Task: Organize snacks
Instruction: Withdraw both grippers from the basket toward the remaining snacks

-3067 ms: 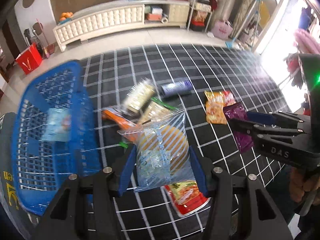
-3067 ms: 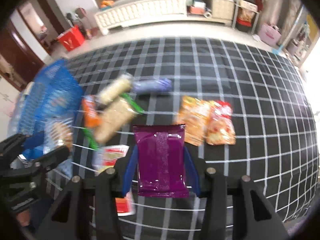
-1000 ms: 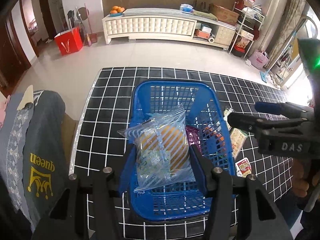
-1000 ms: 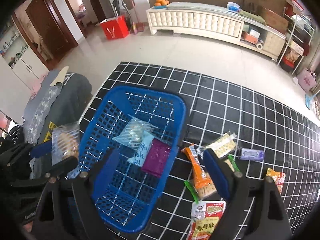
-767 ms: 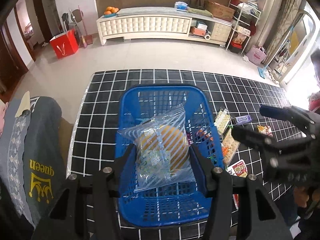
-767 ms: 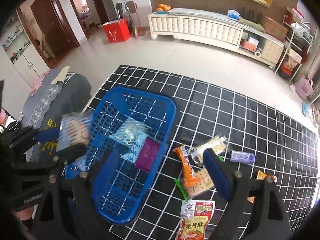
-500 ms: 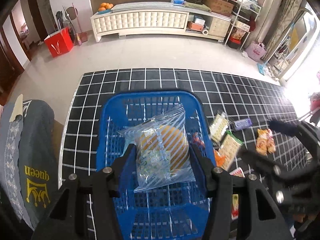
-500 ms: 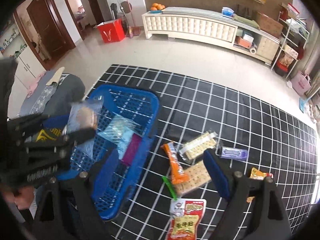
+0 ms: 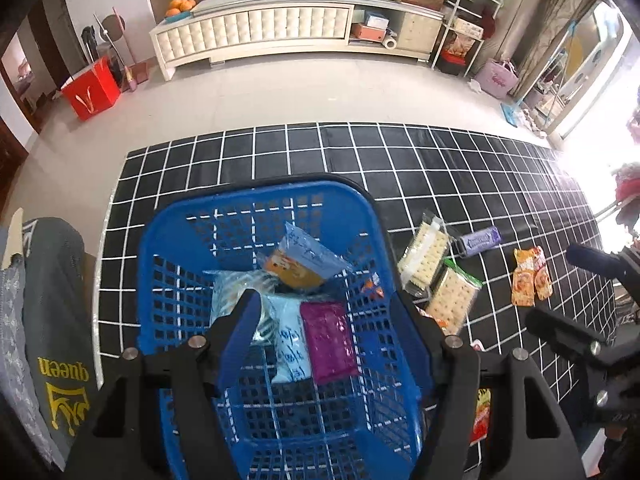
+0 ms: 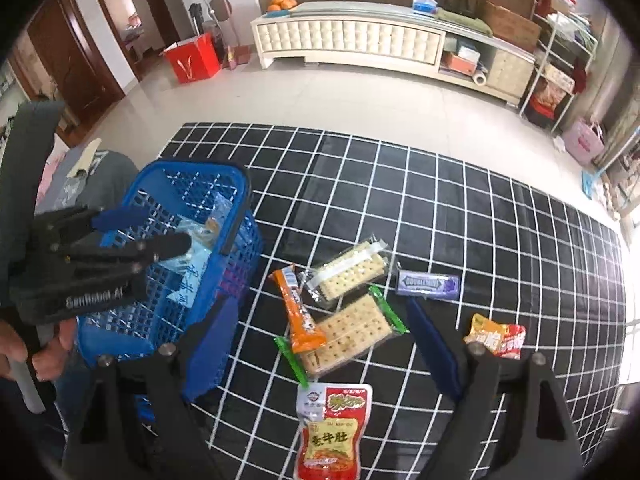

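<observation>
In the left wrist view my left gripper stands open just above the blue basket, nothing between its fingers. Inside the basket lie a clear bag with an orange cake, a pale blue packet and a purple packet. My right gripper is open and empty over the loose snacks on the black checked mat: an orange bar, two cracker packs, a purple gum pack, a red pouch and orange-red packets.
A grey cloth printed "queen" lies left of the basket. A hand holds the left gripper's handle. Beyond the mat's far edge is bare floor, with a white cabinet and a red bag by the wall.
My left gripper opened and let the clear cake bag fall into the basket. My right gripper, which had dropped the purple packet there, swung right over the snacks on the mat.
</observation>
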A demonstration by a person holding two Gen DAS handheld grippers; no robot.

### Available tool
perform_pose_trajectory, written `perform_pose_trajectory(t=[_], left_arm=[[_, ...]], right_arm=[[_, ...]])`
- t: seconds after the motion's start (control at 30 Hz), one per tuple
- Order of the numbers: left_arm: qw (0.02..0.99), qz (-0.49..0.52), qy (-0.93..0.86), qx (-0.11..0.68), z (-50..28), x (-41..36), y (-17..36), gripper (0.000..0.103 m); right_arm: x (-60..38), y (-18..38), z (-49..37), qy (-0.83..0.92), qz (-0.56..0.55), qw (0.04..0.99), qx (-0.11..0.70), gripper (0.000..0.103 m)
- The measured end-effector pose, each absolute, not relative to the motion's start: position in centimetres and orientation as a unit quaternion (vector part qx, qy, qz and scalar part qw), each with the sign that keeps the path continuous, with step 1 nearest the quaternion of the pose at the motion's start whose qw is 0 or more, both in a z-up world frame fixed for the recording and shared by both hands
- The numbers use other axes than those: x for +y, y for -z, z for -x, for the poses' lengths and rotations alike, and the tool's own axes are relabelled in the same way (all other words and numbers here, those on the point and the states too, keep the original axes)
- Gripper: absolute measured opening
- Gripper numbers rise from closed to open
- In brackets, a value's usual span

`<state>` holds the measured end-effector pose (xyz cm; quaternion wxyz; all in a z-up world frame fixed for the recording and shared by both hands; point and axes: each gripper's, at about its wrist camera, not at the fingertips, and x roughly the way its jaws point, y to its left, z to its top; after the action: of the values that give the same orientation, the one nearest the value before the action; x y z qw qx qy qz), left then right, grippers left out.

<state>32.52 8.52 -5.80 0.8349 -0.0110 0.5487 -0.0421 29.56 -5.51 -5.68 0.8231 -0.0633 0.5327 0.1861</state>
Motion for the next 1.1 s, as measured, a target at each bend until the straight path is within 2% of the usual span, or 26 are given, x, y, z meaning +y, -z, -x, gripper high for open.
perform_pose_trajectory(t=[0.4,0.93,1.0,1.1], left_arm=[[0.854,-0.004,0.051,0.518,-29.0,6.0,1.5,0.065],[0.858,-0.063,0.088,0.501,-27.8,-1.0,0.9,0.065],[0.857,-0.072,0.095,0.502,-27.8,-2.0,1.0,0.067],[0.855,-0.083,0.106,0.502,-27.8,-3.7,1.3,0.076]], right_arm=[[-7.1,2.8,-26.8,-0.195,0.048,0.834,0.514,0.089],[-13.1,3.0,-25.7,-0.161,0.025,0.838,0.521,0.089],[-14.2,3.4,-25.8,-0.155,0.016,0.834,0.529,0.089],[-16.0,3.8,-25.8,-0.147,0.003,0.834,0.531,0.089]])
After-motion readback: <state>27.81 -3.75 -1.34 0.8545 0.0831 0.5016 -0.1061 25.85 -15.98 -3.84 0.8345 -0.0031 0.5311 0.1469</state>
